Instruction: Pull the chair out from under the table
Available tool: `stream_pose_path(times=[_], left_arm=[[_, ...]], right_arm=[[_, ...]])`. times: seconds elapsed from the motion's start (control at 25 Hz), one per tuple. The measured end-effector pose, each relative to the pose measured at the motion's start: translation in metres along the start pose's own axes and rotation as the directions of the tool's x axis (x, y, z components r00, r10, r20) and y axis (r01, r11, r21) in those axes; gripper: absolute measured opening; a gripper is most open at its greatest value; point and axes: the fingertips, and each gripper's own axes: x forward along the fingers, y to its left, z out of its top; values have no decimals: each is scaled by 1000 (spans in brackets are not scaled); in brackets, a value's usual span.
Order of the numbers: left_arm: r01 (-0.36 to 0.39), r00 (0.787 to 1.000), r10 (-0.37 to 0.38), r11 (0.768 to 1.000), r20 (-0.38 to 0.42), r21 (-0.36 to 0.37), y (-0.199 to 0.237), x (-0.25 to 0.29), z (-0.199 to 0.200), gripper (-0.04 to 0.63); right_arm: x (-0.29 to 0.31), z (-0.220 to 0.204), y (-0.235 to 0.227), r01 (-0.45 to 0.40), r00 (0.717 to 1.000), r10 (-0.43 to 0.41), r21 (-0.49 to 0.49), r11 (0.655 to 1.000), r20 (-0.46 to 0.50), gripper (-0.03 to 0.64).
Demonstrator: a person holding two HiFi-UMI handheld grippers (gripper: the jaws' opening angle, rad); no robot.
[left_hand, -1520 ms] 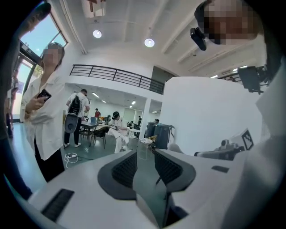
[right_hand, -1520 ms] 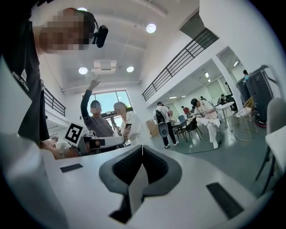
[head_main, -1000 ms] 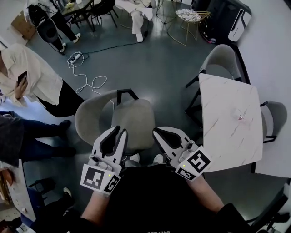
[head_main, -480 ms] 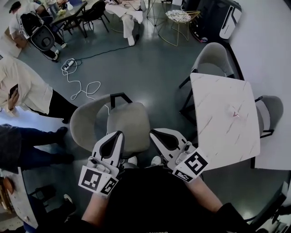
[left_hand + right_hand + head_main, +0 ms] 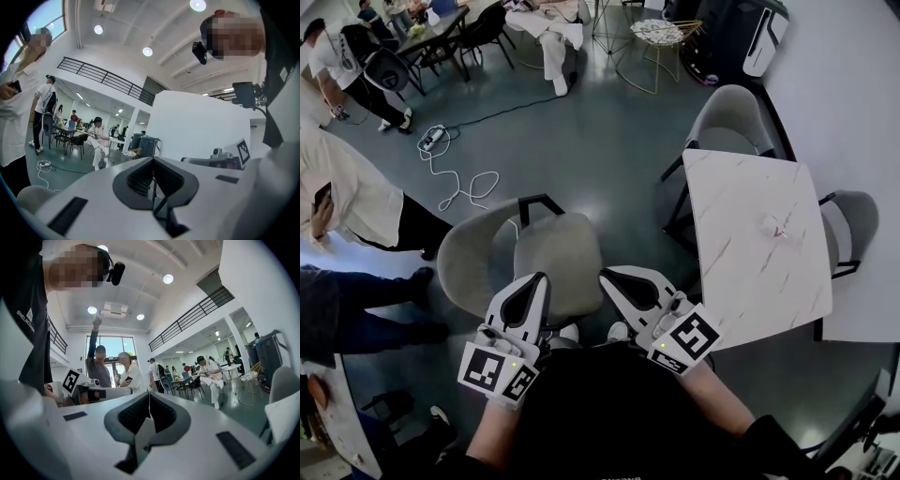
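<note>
A grey upholstered chair (image 5: 548, 253) with a curved back stands on the dark floor, apart from the white marble table (image 5: 759, 234) at the right. Both grippers hover close to my body, over the near edge of its seat, pointing level. My left gripper (image 5: 541, 277) is shut with nothing between its jaws; in the left gripper view (image 5: 152, 161) the jaws meet at the tips. My right gripper (image 5: 606, 276) is also shut and empty, its jaws meeting in the right gripper view (image 5: 149, 404). Neither one touches the chair.
Two more grey chairs (image 5: 731, 117) (image 5: 853, 220) sit at the table's far and right sides. People stand at the left (image 5: 356, 202). A power strip with a white cable (image 5: 459, 183) lies on the floor. A wire side table (image 5: 661, 37) and seated people are farther off.
The left gripper's jaws, spread apart a second ago, have closed together. Both hands have stayed over the seat's near edge. The head view has shifted slightly.
</note>
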Motion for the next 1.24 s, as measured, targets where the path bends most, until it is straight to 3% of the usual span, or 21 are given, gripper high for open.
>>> stream_pose_path(times=[0.68,1.24], left_arm=[[68,997,-69,997,-43,-28,1,25,-6,6],[74,996,-77,996,-53,-55,7,33,-11,7]], right_arm=[[5,-15,-12,53,998,-53,46,998,-19,12],[6,-14,-20,68,997,-67,34,997,-27,12]])
